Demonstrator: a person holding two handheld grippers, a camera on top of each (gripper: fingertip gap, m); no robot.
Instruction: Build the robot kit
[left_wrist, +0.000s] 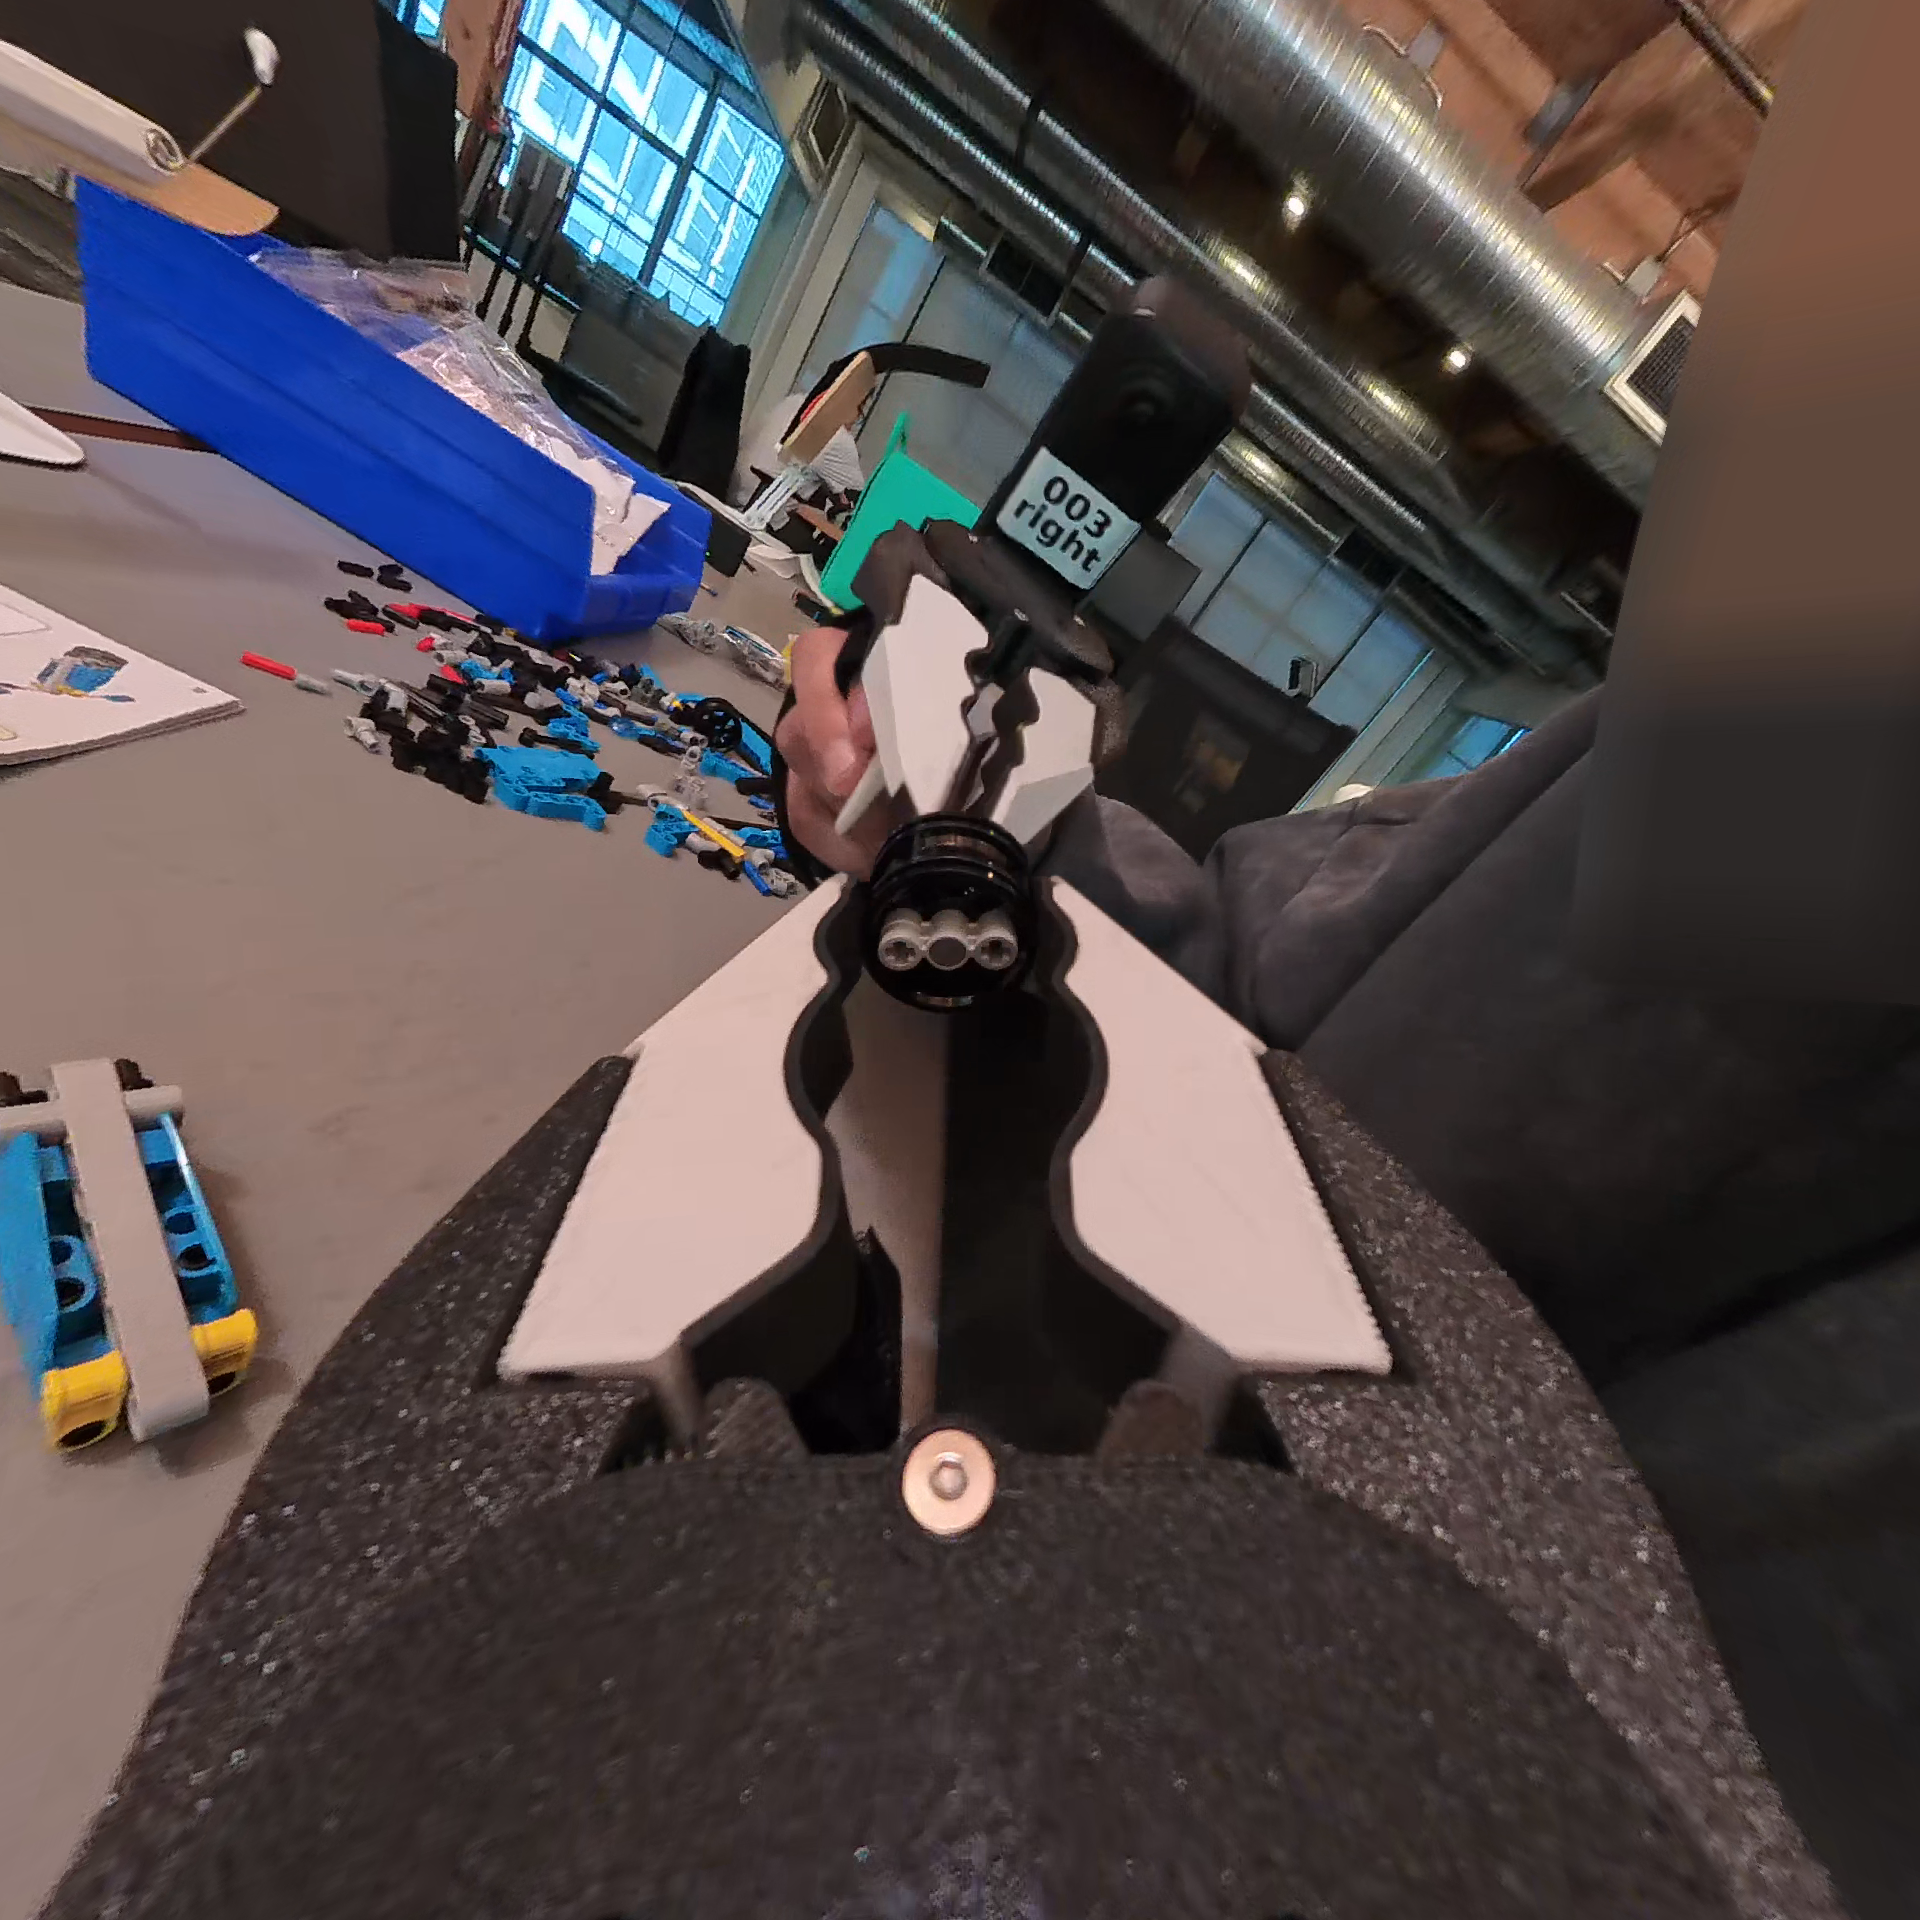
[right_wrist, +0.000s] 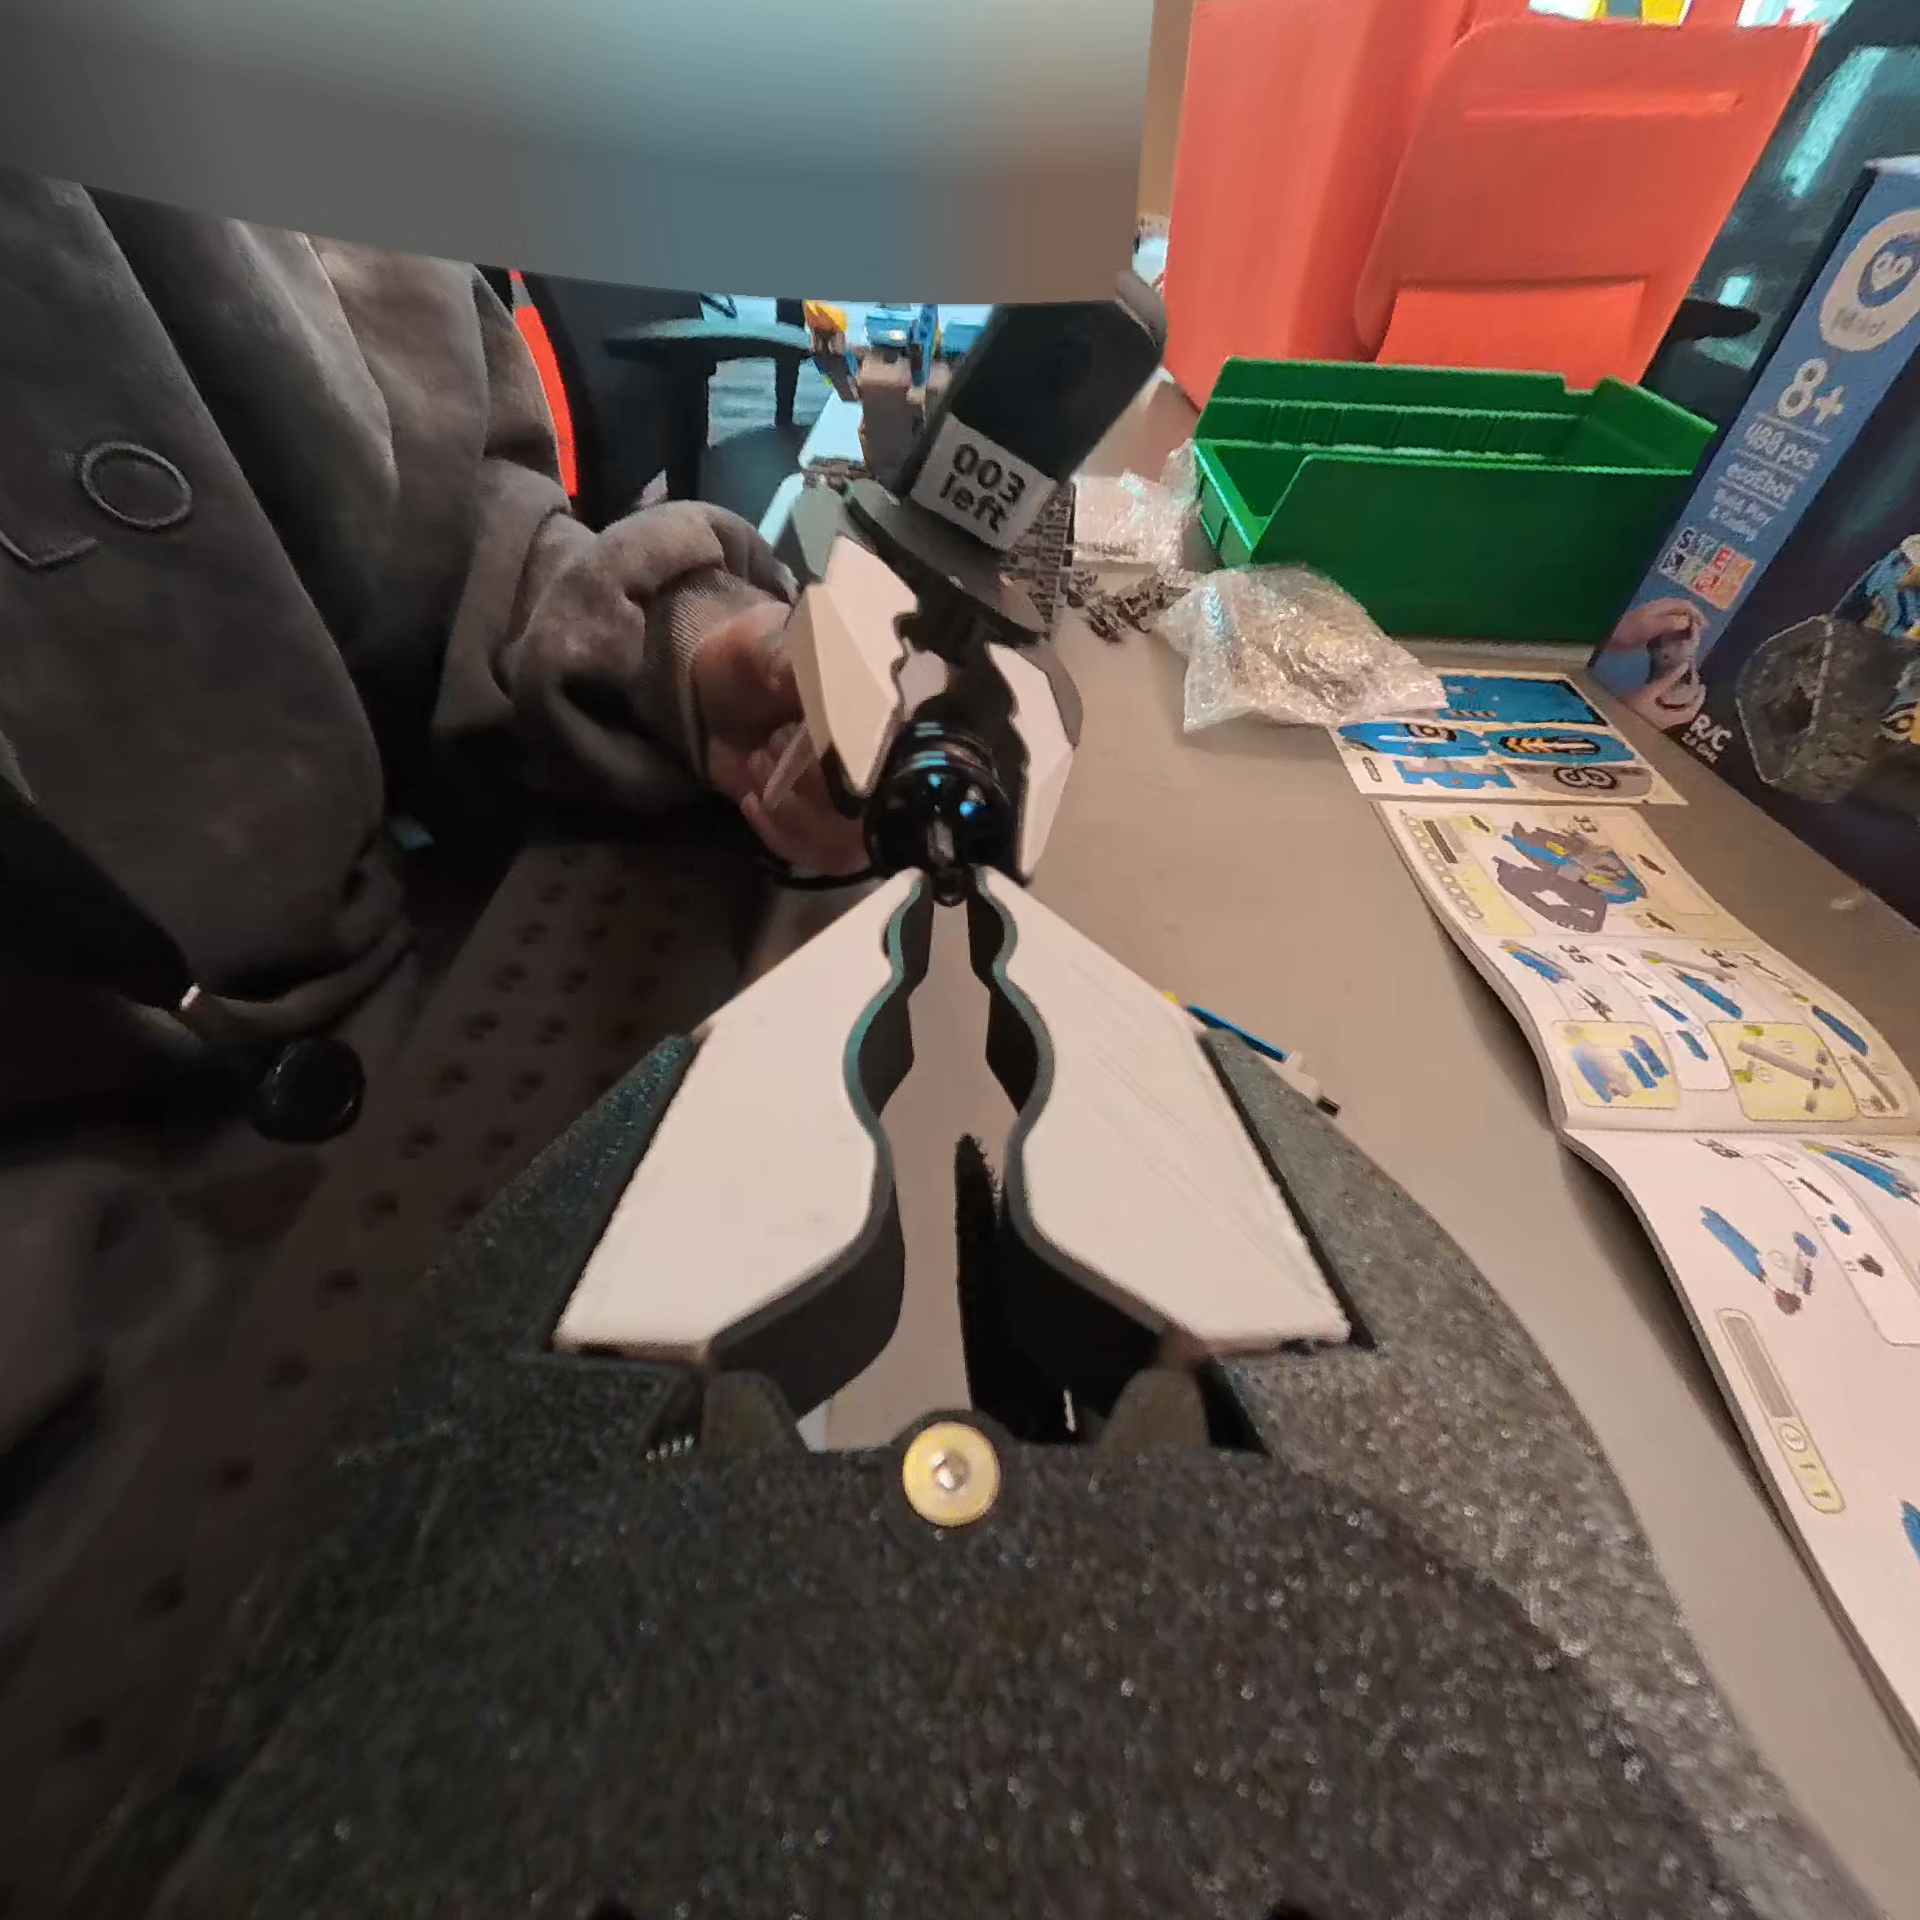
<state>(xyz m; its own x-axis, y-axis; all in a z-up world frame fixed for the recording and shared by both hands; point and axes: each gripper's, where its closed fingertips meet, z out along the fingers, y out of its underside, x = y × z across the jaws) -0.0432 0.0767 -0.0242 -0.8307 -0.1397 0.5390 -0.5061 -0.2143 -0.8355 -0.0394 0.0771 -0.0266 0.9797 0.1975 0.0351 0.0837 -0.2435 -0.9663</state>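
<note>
Wheel (left_wrist: 948, 914), black and ribbed with a grey three-hole piece on its face, sits up in the air between the two grippers, well above the grey table (left_wrist: 312, 935). The left gripper (left_wrist: 940, 904) has its jaws drawn narrow around the wheel's rim, tips pressed to its sides. The right gripper (right_wrist: 948, 891) meets it head on, jaws nearly together on what looks like a thin dark stub at the wheel's hub (too small to tell whether it is truly pinched or only touched). On the table to the left lie a scatter of loose parts (left_wrist: 561, 727) in black, blue and grey, a blue bin (left_wrist: 343, 416) with clear bags in it, and a small blue-and-yellow assembly (left_wrist: 114, 1247) with a grey strap across it. On the right side lie an open instruction booklet (right_wrist: 1662, 1039), a sticker sheet (right_wrist: 1496, 748), a crumpled plastic bag (right_wrist: 1288, 644), a green bin (right_wrist: 1455, 499) and the kit's box (right_wrist: 1797, 520). The likeliest trouble, as I judge it, is the wheel slipping: it is round, gripped only at the fingertips, and any push along its axle that is off line could twist it out and drop it among the loose parts.
</note>
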